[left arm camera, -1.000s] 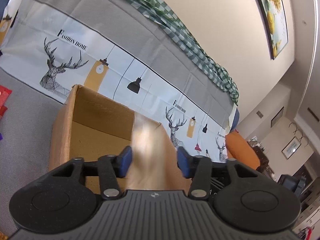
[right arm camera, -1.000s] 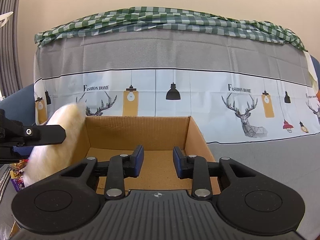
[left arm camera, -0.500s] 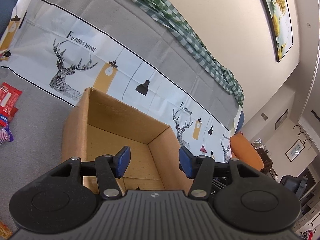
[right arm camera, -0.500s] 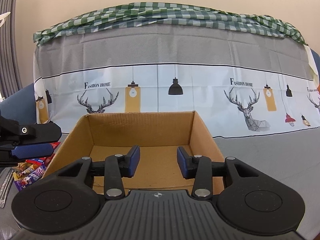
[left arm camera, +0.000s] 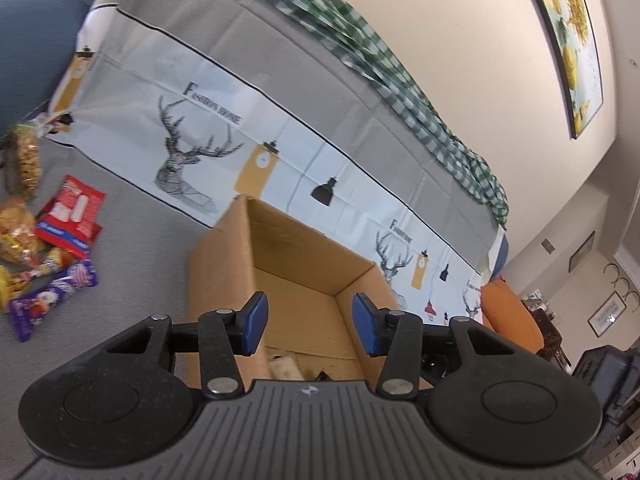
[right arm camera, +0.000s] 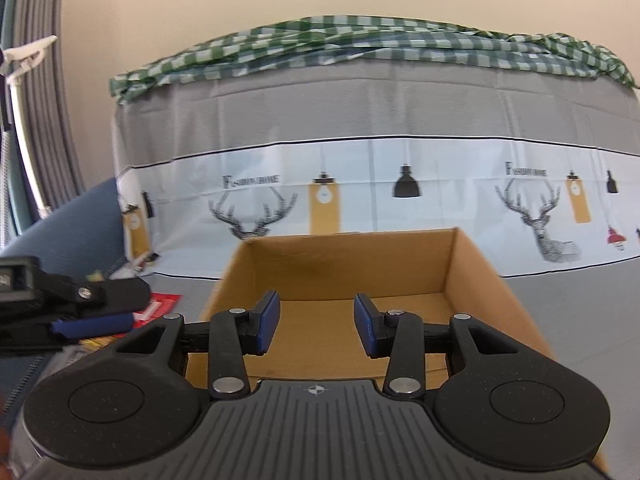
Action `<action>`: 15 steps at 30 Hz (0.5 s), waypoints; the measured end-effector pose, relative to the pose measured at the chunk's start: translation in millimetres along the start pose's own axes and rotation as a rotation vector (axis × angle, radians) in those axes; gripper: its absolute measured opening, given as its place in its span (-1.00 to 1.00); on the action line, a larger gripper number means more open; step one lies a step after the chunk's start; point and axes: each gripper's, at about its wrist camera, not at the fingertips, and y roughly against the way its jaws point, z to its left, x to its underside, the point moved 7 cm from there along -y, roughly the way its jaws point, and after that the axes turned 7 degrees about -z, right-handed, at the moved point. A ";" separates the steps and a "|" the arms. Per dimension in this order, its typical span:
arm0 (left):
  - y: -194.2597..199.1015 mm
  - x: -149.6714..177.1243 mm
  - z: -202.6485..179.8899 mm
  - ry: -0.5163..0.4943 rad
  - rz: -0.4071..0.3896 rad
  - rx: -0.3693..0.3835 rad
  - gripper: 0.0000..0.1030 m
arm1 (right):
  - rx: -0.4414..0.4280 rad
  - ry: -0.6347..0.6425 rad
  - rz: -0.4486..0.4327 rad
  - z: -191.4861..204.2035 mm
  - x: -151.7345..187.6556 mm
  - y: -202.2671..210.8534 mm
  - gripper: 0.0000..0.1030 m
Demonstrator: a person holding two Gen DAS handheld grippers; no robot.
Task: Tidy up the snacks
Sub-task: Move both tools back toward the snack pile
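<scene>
Cardboard box (left arm camera: 296, 280): we have it straight ahead of both grippers, open at the top, standing on the grey cover. In the right wrist view what shows of its floor (right arm camera: 320, 312) is bare. In the left wrist view a pale item (left arm camera: 286, 368) lies on the floor at the near edge, just behind our left gripper's body; we judge it a snack already put away, though we cannot tell what kind.

Snack pile (left arm camera: 44, 248): it lies well off to the left of the left gripper, outside the box and clear of its wall. We count a red packet (left arm camera: 70, 216), purple wrappers (left arm camera: 48, 296), a yellow-orange bag (left arm camera: 16, 236) and a bag of nuts or grains (left arm camera: 26, 158) further back.

Left gripper (left arm camera: 307, 322): its jaws are closing with nothing between them; only box floor shows in the gap. In the right wrist view it juts in low at the left (right arm camera: 80, 308), between the box and the pile.

Right gripper (right arm camera: 317, 323): its blue pads stand apart and empty over the near edge of the box.

Progress: we judge the job barely begun, with at most one item boxed and the whole pile to move.

Next: we expect the left gripper to go for the pile, being on that side.
</scene>
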 end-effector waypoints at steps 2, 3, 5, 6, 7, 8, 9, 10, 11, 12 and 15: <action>7.0 -0.7 7.7 0.002 0.003 -0.020 -0.03 | -0.024 0.005 -0.001 15.0 1.2 2.3 -0.17; 10.7 -1.1 12.5 0.004 0.005 -0.031 -0.03 | -0.041 0.002 0.017 22.2 3.0 3.5 -0.17; 18.4 -3.9 22.6 0.013 0.004 -0.051 -0.03 | -0.076 0.023 0.018 39.3 4.7 5.0 -0.17; 23.1 -5.7 28.7 0.019 0.000 -0.060 -0.03 | -0.093 0.036 0.019 47.6 5.5 6.0 -0.17; 27.1 -7.7 34.3 0.025 -0.004 -0.068 -0.03 | -0.111 0.049 0.021 56.5 6.8 6.4 -0.17; 30.7 -9.7 40.0 0.033 -0.008 -0.078 -0.03 | -0.130 0.059 0.022 65.3 7.9 6.7 -0.17; 34.2 -12.2 46.9 0.046 -0.011 -0.090 -0.03 | -0.147 0.069 0.024 73.6 9.1 6.8 -0.17; 37.2 -14.3 53.1 0.062 -0.014 -0.100 -0.03 | -0.165 0.079 0.027 82.3 10.7 6.6 -0.17; 41.2 -16.3 60.7 0.082 -0.018 -0.108 -0.04 | -0.183 0.088 0.032 90.9 12.3 6.0 -0.17; 43.8 -18.2 66.4 0.099 -0.021 -0.115 -0.04 | -0.197 0.095 0.036 98.8 13.3 5.0 -0.17; 52.0 -22.4 84.2 0.148 -0.028 -0.143 -0.04 | -0.239 0.107 0.045 121.6 17.1 2.8 -0.17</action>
